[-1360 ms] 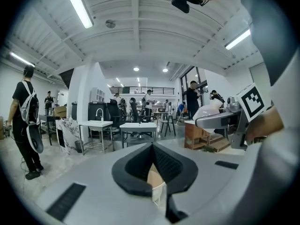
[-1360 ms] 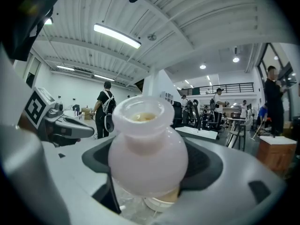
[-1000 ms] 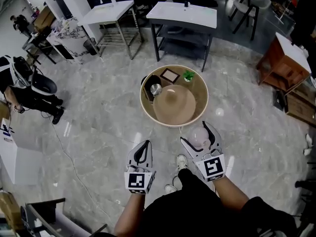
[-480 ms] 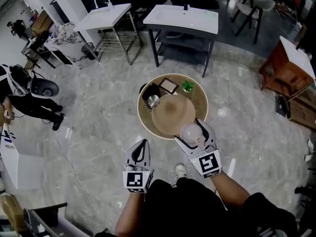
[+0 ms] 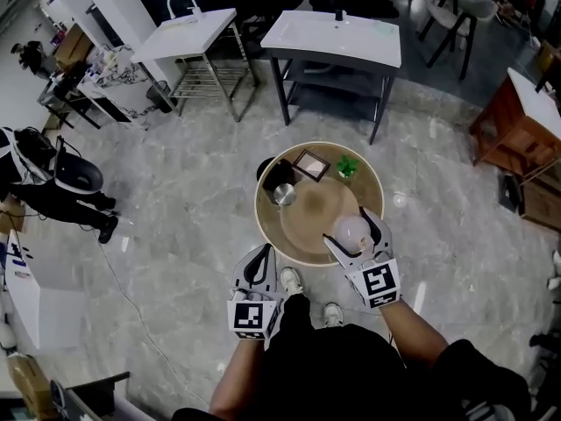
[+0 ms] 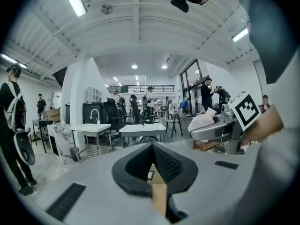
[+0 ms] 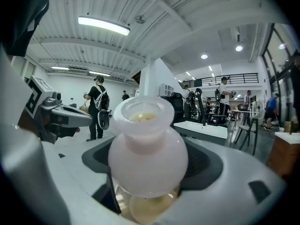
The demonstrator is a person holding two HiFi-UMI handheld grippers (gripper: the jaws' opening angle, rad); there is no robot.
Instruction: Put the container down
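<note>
The container [image 5: 351, 227] is a frosted white, round-bodied jar with a wide neck. My right gripper [image 5: 352, 234] is shut on its belly and holds it upright above the near right part of the round wooden table [image 5: 266, 232]. In the right gripper view the container [image 7: 147, 146] fills the middle, gripped on both sides between the black pads. A tan hat [image 5: 308, 215] lies on the table just left of it. My left gripper [image 5: 258, 259] hangs shut and empty in front of the table's near edge, and its jaws meet in the left gripper view [image 6: 152, 147].
On the table's far part stand a black holder with a metal cup [image 5: 283, 193], a picture frame [image 5: 311, 164] and a small green plant [image 5: 348, 167]. Beyond are a grey table [image 5: 337, 32] and a white sink stand [image 5: 186, 26]. A wooden cabinet [image 5: 517, 119] is at right.
The table has come closer to me. My right gripper has carried the container forward, from over the floor to over the table's near right part. The left gripper stays shut beside it.
</note>
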